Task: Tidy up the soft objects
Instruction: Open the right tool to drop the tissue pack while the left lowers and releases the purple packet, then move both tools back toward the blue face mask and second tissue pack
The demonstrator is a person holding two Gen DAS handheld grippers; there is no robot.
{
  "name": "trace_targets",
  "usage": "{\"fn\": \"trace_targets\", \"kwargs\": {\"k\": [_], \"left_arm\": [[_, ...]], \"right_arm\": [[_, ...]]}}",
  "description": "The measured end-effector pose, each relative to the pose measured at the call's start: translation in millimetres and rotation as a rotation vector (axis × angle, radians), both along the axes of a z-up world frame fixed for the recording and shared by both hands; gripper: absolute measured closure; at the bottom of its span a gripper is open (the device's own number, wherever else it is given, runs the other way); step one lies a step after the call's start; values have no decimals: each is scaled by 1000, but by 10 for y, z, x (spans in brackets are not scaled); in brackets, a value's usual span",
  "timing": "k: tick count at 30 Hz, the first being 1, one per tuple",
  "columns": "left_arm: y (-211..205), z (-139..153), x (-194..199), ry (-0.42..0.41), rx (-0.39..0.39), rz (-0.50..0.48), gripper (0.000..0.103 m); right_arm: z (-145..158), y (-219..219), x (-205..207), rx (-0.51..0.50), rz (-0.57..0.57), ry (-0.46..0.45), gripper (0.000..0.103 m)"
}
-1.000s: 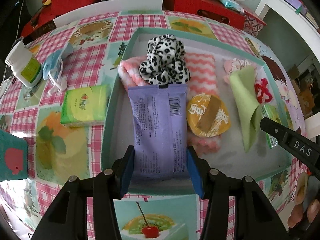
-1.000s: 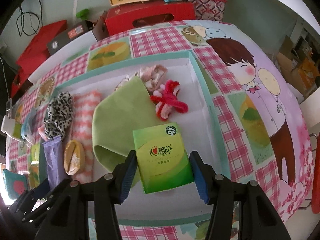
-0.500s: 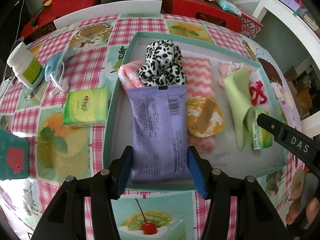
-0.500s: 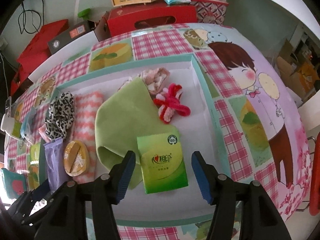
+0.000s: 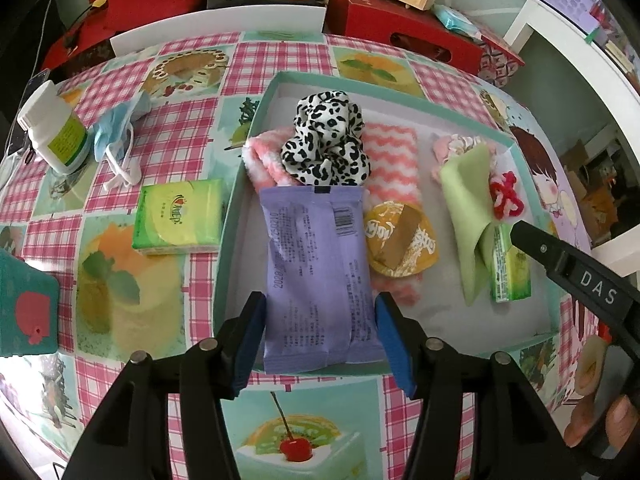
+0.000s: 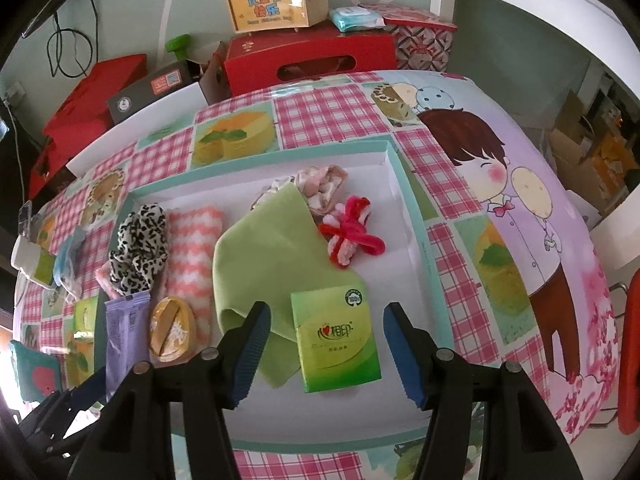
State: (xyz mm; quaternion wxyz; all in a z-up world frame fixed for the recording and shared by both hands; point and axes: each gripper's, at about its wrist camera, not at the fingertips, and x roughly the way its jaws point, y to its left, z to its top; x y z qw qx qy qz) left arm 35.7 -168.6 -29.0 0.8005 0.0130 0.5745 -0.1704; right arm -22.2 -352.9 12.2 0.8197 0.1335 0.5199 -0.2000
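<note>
A teal-rimmed tray (image 5: 224, 264) holds the soft things. A purple packet (image 5: 316, 272) lies flat in its near left part, between the pads of my left gripper (image 5: 320, 300). The pads stand close along its sides without squeezing it. A green tissue pack (image 6: 336, 336) lies in the tray's near right, partly on a green cloth (image 6: 272, 248). My right gripper (image 6: 328, 310) is open around the pack, with a clear gap on both sides. A leopard scrunchie (image 5: 324, 140), a pink zigzag towel (image 5: 394, 152), a round yellow packet (image 5: 400, 244) and a red-white yarn bow (image 6: 352, 232) also lie inside.
Left of the tray on the checked tablecloth lie a second green tissue pack (image 5: 178, 216), a blue face mask (image 5: 116, 128), a white bottle (image 5: 54, 132) and a teal card (image 5: 26, 304). Red boxes (image 5: 400, 28) line the table's far edge.
The right jaws have spread off the green tissue pack, which now lies loose in the tray. The left jaws eased slightly around the purple packet. Both views have drawn back a little.
</note>
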Motion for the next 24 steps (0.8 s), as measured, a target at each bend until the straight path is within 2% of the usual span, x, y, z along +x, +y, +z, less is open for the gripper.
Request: {"fn": "trace_targets", "kwargs": {"k": [6, 8, 9, 10, 11, 15, 19, 24], "left_arm": [[28, 73, 2, -20, -13, 2, 45], [45, 102, 7, -30, -24, 5, 28], [50, 112, 9, -35, -28, 7, 25], [60, 126, 12, -43, -31, 11, 23], [60, 130, 15, -47, -33, 13, 22], [87, 169, 28, -68, -47, 26, 21], [124, 190, 48, -90, -57, 44, 9], [294, 245, 108, -129, -75, 121, 8]], "right_arm": [[0, 7, -2, -2, 2, -1, 40], [14, 6, -4, -5, 1, -6, 39], [18, 7, -4, -5, 1, -8, 36], [21, 11, 1, -6, 1, -8, 28], [20, 16, 4, -9, 3, -8, 26], [19, 28, 16, -10, 11, -10, 25], [3, 42, 28, -6, 16, -8, 24], [-3, 54, 37, -1, 20, -8, 24]]}}
